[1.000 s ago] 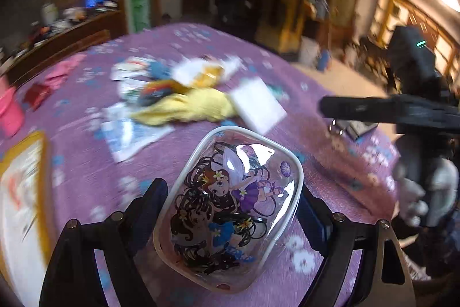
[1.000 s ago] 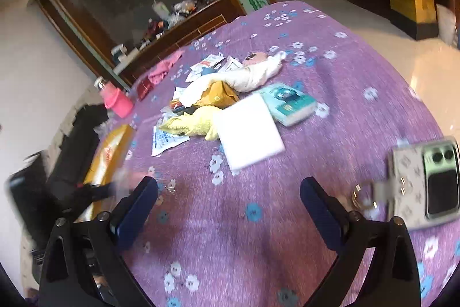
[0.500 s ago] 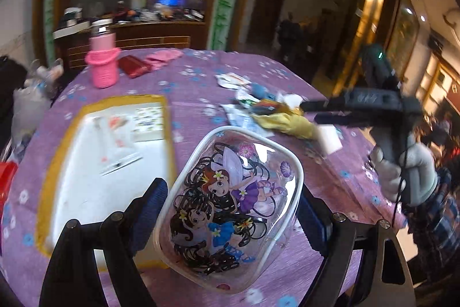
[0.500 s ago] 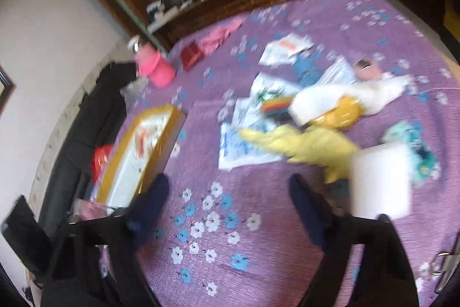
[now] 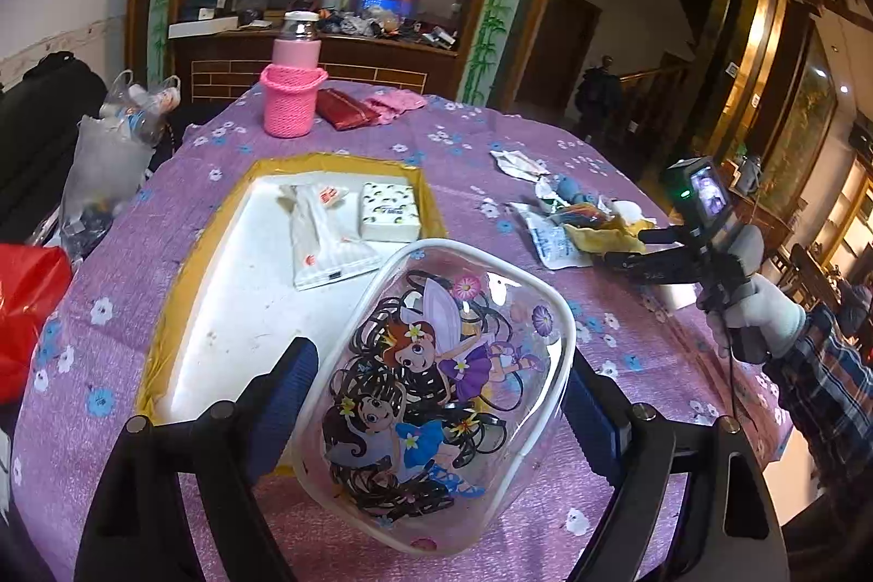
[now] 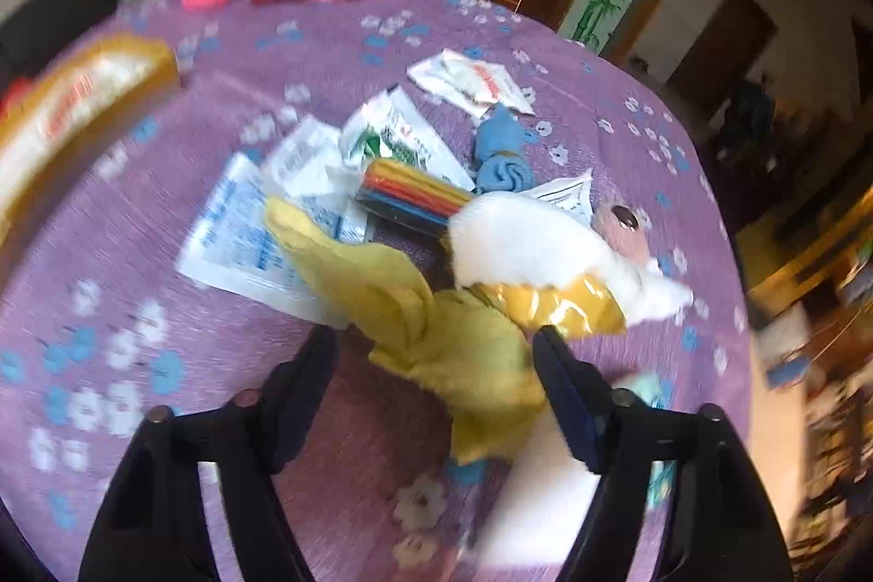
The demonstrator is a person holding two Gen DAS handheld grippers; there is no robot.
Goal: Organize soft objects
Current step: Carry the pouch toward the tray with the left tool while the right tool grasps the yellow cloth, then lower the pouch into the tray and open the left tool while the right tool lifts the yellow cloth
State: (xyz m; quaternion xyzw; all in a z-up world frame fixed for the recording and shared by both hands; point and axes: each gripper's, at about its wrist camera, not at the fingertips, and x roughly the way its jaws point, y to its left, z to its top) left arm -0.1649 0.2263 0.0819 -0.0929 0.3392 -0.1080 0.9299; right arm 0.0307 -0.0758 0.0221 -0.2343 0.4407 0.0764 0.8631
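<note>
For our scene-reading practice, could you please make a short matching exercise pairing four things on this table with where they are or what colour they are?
Things:
1. clear cartoon pouch
2. tissue pack
3. yellow cloth
4. knitted cup holder

Descriptions:
A. pink, at the table's far edge
B. between the right gripper's fingers
C. clamped in the left gripper
D. lying in the yellow-rimmed tray

Pairs: 1-C, 2-D, 3-B, 4-A

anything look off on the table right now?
Yes: the soft items sit in a jumbled heap, with the yellow cloth draped over the sachets. The white tray holds only two packs. Nothing looks spilled or damaged.
</note>
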